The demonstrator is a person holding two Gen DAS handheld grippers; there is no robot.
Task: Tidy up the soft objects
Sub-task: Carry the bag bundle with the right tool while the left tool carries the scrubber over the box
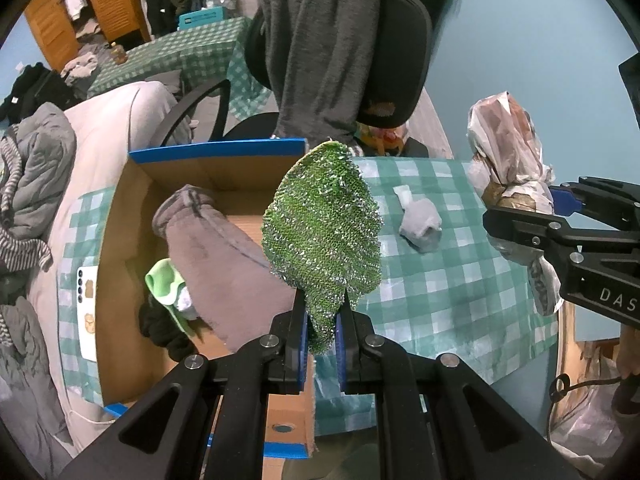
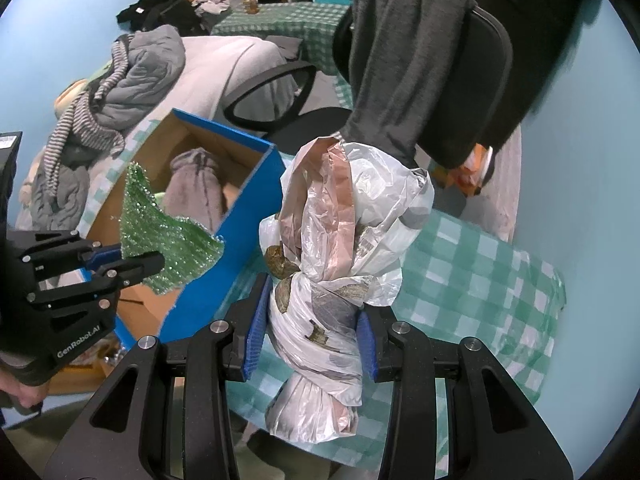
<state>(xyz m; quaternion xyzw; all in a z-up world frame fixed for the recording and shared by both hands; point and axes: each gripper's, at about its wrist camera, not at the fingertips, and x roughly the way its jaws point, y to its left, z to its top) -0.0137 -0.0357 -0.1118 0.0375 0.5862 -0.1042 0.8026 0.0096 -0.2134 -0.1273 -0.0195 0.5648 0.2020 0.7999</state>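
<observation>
- Over the near edge of the cardboard box [image 1: 132,240], my left gripper [image 1: 322,340] is clamped on the lower corner of a green sparkly scrubbing cloth [image 1: 324,236]; the cloth stands up from the fingers, lifted off the table.
- My right gripper [image 2: 316,340] has its fingers closed around the waist of a knotted plastic bag bundle [image 2: 344,240] (brownish lumps show through the plastic; contents unclear), held above the checked tablecloth [image 2: 480,272].
- Step in hand, as I judge it: carrying soft items to the box. Both hands are loaded, neither item deposited yet.
- Next move, my reading: swing the left gripper over the box opening and let the cloth drop into the free floor near the front. Then bring the bundle across the blue-edged wall [image 2: 240,216].
- Already in the box: a grey fleece roll [image 1: 224,256], a light green cloth [image 1: 164,284] and something black [image 1: 160,328] beneath it.
- Still out on the table: a small grey sock ball [image 1: 420,224], well apart from both grippers.
- In the way: the fleece roll fills the box's middle, so the bulky bundle may sit high. An office chair [image 2: 452,92] draped with a dark grey garment [image 1: 320,52] stands just behind the table; it should not interfere.
- A white phone [image 1: 86,312] lies beside the box's left wall.
</observation>
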